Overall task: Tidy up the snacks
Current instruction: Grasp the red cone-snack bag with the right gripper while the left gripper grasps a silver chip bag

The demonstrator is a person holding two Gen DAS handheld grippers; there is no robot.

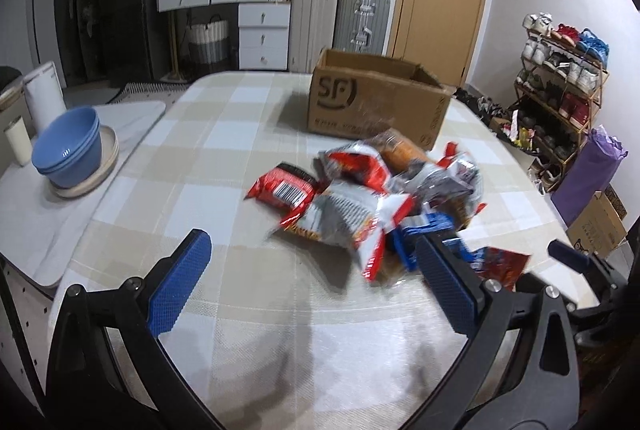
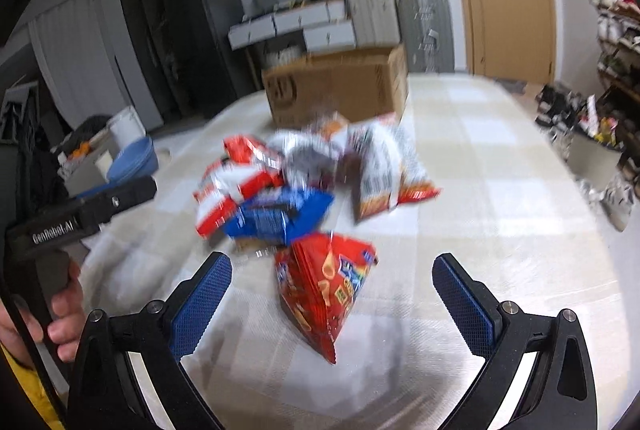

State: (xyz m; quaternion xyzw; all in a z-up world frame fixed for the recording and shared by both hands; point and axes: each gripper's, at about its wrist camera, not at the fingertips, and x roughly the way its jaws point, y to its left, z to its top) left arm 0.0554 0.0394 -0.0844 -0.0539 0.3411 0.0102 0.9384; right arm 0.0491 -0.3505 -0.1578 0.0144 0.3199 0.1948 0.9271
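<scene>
A heap of snack packets (image 1: 360, 198) lies on the checked tablecloth, red, white and blue ones mixed. Behind it stands an open cardboard box (image 1: 372, 102). My left gripper (image 1: 316, 266) is open, with nothing between its blue pads, low over the cloth just in front and left of the heap. In the right wrist view the same heap (image 2: 304, 178) lies before the box (image 2: 336, 86). A red triangular snack bag (image 2: 324, 290) lies nearest, between the spread fingers of my right gripper (image 2: 332, 282), which is open and not touching it. A blue packet (image 2: 276, 214) sits just beyond.
Blue bowls (image 1: 68, 150) stacked on a plate sit on a grey mat at the table's left, next to a white cup (image 1: 18, 144). A hand (image 2: 60, 318) holds the left gripper's handle. Suitcases, drawers and a shoe rack (image 1: 560, 90) stand beyond the table.
</scene>
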